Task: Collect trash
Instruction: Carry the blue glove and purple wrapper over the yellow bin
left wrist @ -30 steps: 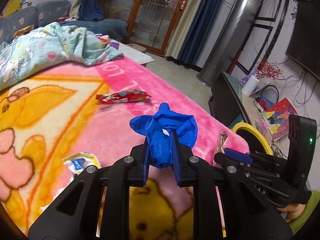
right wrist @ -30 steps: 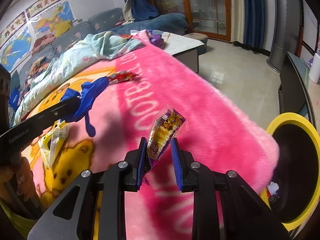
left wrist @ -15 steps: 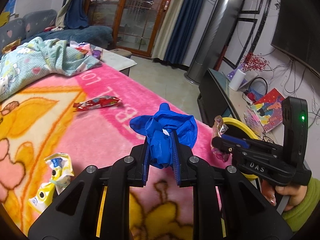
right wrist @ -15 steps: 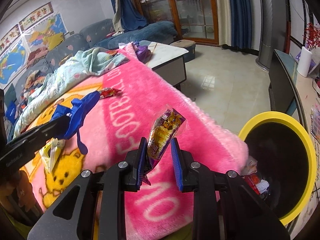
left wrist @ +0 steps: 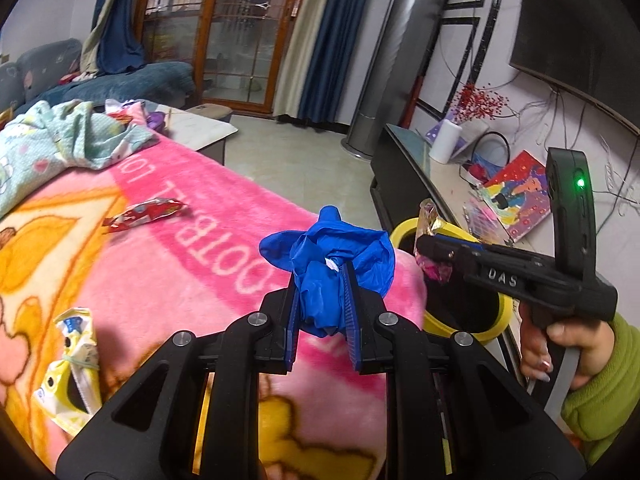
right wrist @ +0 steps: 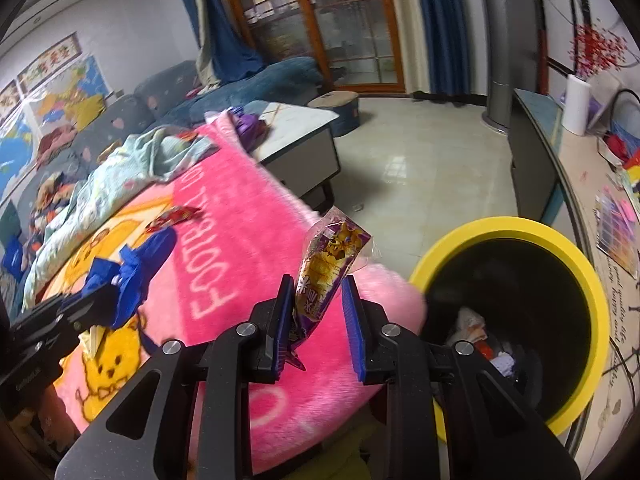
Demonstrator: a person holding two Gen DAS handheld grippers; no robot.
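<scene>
Both grippers clamp trash at the blanket's edge, near the bin.

The left gripper (left wrist: pixel 322 312) pinches a crumpled, rubbery blue glove (left wrist: pixel 332 256); the right gripper (right wrist: pixel 318 316) grips a glossy purple snack wrapper (right wrist: pixel 326 268) beside the round yellow-rimmed bin (right wrist: pixel 516 228), litter inside. A red wrapper (left wrist: pixel 146 214) and yellow packet (left wrist: pixel 76 364) lie on the fuzzy pink blanket (left wrist: pixel 192 264).

pink blanket (left wrist: pixel 192 248) spread wide | pale blue quilt (left wrist: pixel 60 144) bunched at its far end | sofa (left wrist: pixel 132 84) behind | glass doors (left wrist: pixel 224 32) | grey tower fan (left wrist: pixel 384 60) | paper roll (left wrist: pixel 445 146) on the sideboard (left wrist: pixel 416 176)
</scene>
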